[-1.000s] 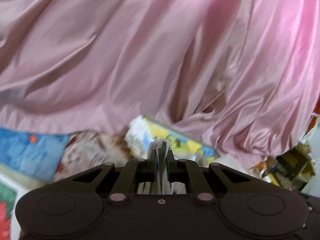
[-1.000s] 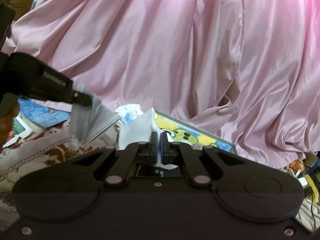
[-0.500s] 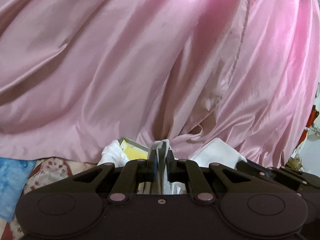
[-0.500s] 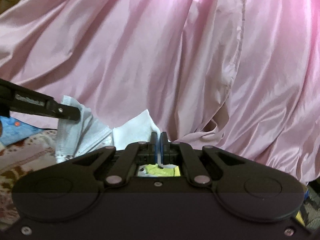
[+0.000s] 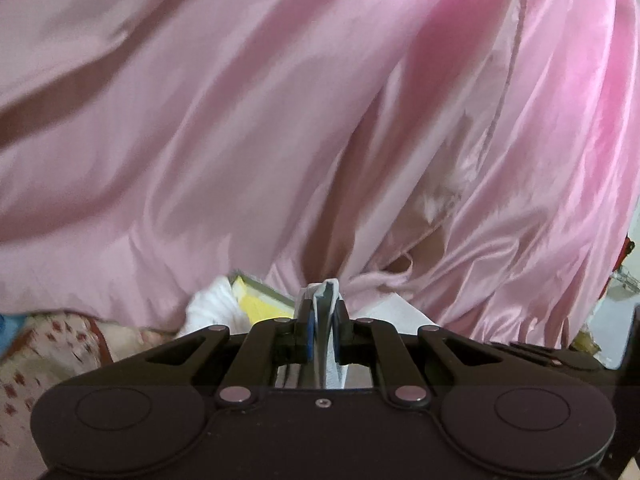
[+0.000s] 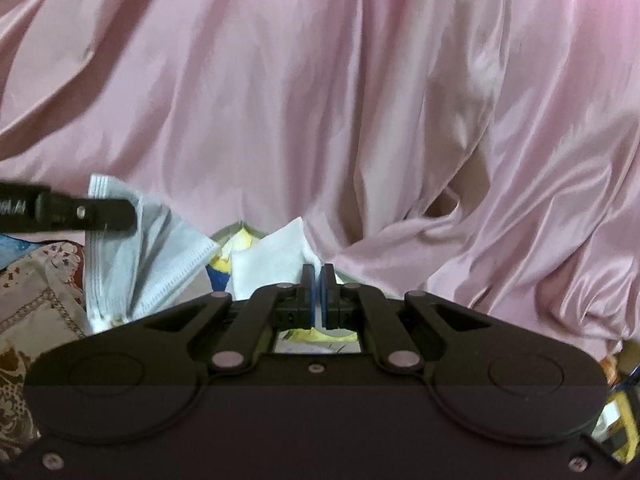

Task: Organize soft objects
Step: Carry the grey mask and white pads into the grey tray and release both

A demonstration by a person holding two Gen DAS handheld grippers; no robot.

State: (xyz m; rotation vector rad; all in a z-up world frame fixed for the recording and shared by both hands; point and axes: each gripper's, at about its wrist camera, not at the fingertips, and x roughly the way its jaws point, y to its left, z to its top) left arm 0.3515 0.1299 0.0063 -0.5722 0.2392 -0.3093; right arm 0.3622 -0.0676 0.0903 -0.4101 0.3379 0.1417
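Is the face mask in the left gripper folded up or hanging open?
Folded: the face mask hangs doubled in pleated layers from the shut left gripper.

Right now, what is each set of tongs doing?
Left tongs: closed on a pleated face mask.
Right tongs: closed on a white cloth.

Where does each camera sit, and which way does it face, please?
Left wrist: on the left tongs, looking along them at the pink satin cloth; they clamp a grey face mask.
Right wrist: on the right tongs, shut on a white cloth, facing the same satin.
Shared: satin, mask, white cloth, and each other's tongs.
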